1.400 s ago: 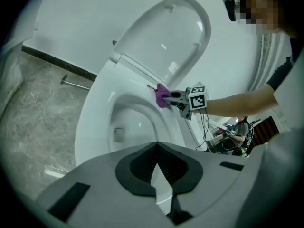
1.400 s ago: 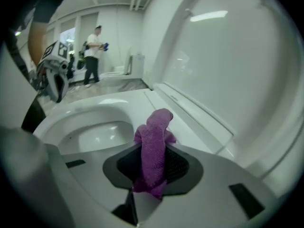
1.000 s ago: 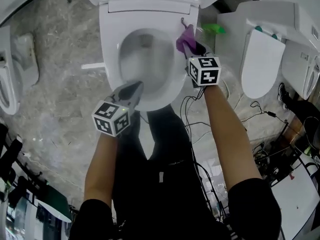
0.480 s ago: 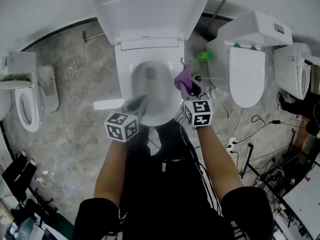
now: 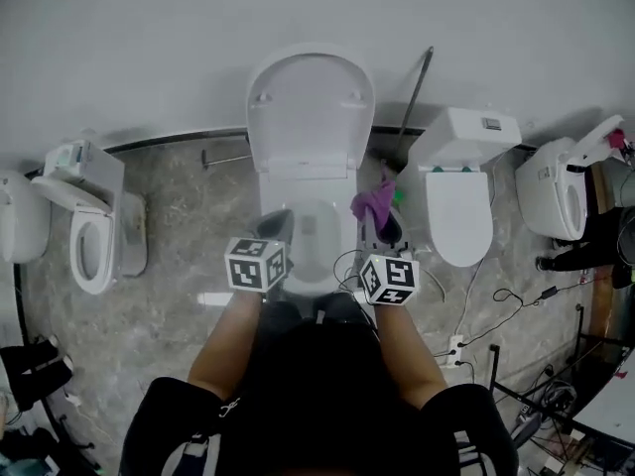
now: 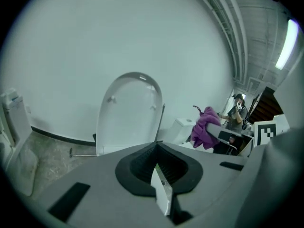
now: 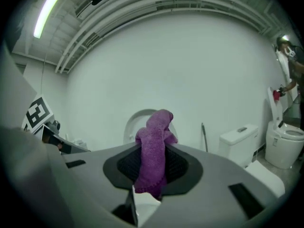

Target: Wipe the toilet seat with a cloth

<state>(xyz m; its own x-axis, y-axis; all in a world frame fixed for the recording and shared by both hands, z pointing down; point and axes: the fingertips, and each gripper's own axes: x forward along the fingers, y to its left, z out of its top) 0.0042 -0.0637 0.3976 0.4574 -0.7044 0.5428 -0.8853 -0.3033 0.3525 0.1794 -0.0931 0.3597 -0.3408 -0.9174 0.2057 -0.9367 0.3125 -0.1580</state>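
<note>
The white toilet stands in the middle of the head view with its lid (image 5: pixel 310 107) raised against the wall and its seat (image 5: pixel 310 284) down below it. My right gripper (image 5: pixel 382 228) hovers over the seat's right side, shut on a purple cloth (image 5: pixel 372 204) that bunches upward from the jaws. In the right gripper view the cloth (image 7: pixel 154 146) fills the gap of the right gripper (image 7: pixel 153 151). My left gripper (image 5: pixel 273 228) is held over the seat's left side. Its own view shows the left gripper (image 6: pixel 156 148) shut and empty, with the lid (image 6: pixel 128 113) and the cloth (image 6: pixel 205 127) beyond.
Other white toilets stand at the left (image 5: pixel 94 236), right (image 5: pixel 458 196) and far right (image 5: pixel 561 201). A long-handled tool (image 5: pixel 415 97) leans on the wall. Cables (image 5: pixel 496 305) trail over the grey floor at the right. A person (image 6: pixel 236 115) stands far off.
The head view has pulled back and up, so the toilet looks smaller. Both grippers have lifted off the seat toward my body. The right one still holds the cloth.
</note>
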